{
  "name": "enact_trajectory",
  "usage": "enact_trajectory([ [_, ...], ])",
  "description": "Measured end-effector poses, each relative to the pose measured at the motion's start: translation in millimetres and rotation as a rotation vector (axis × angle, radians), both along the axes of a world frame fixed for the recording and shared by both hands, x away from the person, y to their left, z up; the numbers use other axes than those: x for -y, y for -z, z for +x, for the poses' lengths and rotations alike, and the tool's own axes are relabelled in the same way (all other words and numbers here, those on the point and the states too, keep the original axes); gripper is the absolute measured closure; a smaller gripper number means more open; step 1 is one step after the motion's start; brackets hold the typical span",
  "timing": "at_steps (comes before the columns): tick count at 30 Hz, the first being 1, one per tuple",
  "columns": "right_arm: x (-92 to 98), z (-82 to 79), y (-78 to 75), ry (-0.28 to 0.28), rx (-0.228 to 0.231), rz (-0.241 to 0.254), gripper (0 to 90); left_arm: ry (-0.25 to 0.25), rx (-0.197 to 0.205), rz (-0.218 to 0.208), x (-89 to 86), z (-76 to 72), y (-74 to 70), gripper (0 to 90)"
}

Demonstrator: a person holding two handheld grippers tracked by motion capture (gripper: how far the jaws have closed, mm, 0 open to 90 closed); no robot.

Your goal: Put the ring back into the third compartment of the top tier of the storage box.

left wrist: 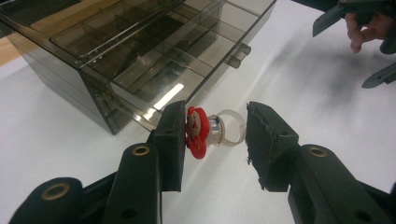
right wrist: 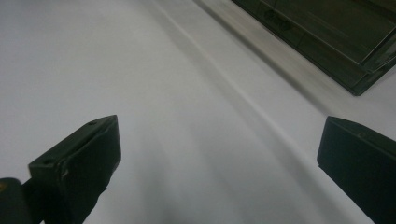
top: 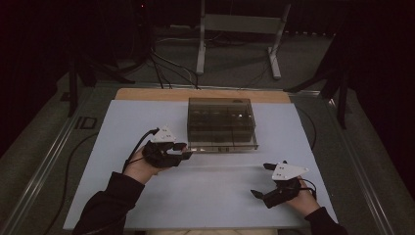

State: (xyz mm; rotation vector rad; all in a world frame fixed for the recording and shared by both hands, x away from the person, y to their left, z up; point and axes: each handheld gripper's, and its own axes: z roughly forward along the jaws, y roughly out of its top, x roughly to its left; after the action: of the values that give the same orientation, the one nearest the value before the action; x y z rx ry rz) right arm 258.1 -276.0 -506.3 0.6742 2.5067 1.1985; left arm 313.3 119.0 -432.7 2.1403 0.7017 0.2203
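White table (top: 205, 196); smoked clear compartment box (top: 221, 122) sits on it, near far edge

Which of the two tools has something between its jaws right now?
The left tool, beside the smoky drawer box: it is shut on a ring with a red figure. The right tool stands open over bare table.

We're looking at a smoky see-through plastic drawer box (left wrist: 154, 56), glossy enough to throw glare. The toy ring (left wrist: 210, 130) looks plastic too: shiny red face, clear smooth band. The left gripper (left wrist: 212, 140) has matt black jaws with rough, chipped pad edges and brass-looking rivets. The bench (top: 205, 196) wears a matt white sheet over bare wood.
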Motion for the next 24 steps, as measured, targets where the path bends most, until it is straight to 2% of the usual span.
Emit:
enact_trajectory([
  [24,-0.1,-0.5,-0.2,-0.003,0.0,0.0,0.0,0.05,0.022,0.006,30.8,13.2,-11.4,59.1],
])
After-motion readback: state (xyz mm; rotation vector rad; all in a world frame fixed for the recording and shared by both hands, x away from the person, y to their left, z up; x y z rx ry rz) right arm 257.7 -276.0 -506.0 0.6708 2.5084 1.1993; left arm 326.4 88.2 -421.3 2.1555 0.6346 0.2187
